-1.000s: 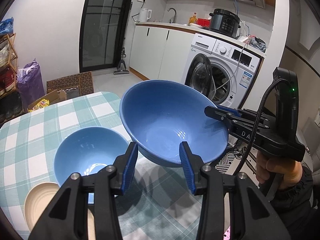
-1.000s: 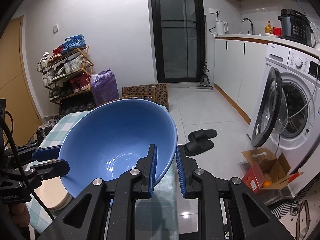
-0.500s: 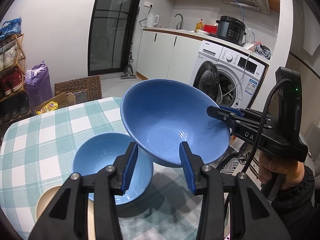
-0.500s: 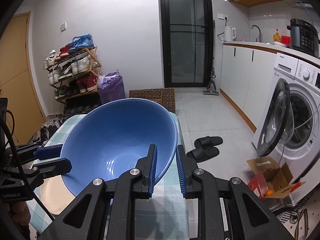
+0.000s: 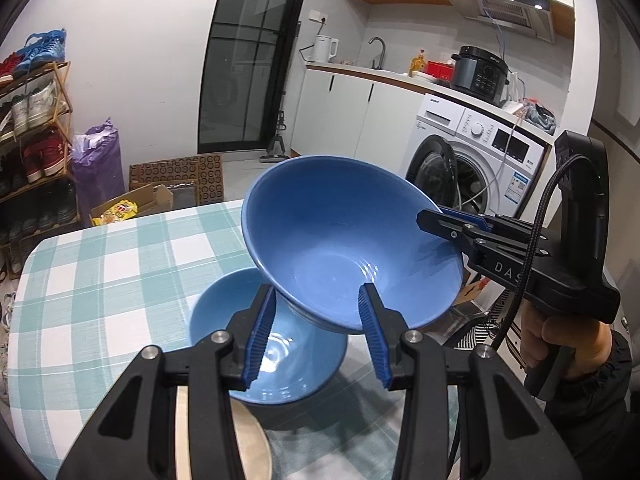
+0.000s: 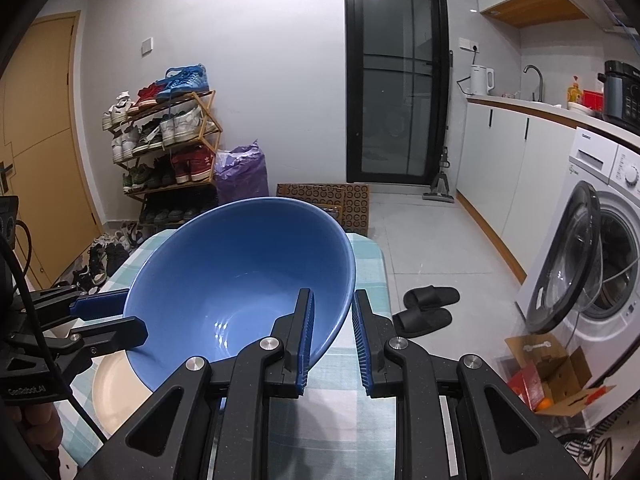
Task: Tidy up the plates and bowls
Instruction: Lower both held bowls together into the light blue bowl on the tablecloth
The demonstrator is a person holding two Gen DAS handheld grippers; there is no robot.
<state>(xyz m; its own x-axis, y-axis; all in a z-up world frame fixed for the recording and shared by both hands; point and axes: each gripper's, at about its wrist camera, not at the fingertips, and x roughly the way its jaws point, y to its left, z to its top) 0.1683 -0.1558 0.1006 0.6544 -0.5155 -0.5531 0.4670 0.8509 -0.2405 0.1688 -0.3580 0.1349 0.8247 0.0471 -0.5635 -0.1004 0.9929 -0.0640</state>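
Note:
A large blue bowl (image 5: 344, 248) hangs tilted above the checked table (image 5: 100, 280), held from two sides. My left gripper (image 5: 317, 293) is shut on its near rim. My right gripper (image 6: 332, 294) is shut on the opposite rim and shows in the left wrist view as a black tool (image 5: 440, 220) in a hand. Just below the large bowl (image 6: 240, 280), a smaller blue bowl (image 5: 276, 364) stands on the cloth, its far side hidden. A beige plate (image 5: 244, 440) lies beside it at the near edge, also seen as the beige plate (image 6: 116, 388).
A washing machine (image 6: 600, 280) with its door open stands to the right, with slippers (image 6: 428, 308) and a cardboard box (image 6: 556, 376) on the floor. A shoe rack (image 6: 168, 148) and a purple bag (image 6: 240, 172) stand beyond the table's far end.
Both grippers have carried the large bowl across the table. It has gone from beside the small bowl to over it, and it has risen slightly. Both grips are unchanged.

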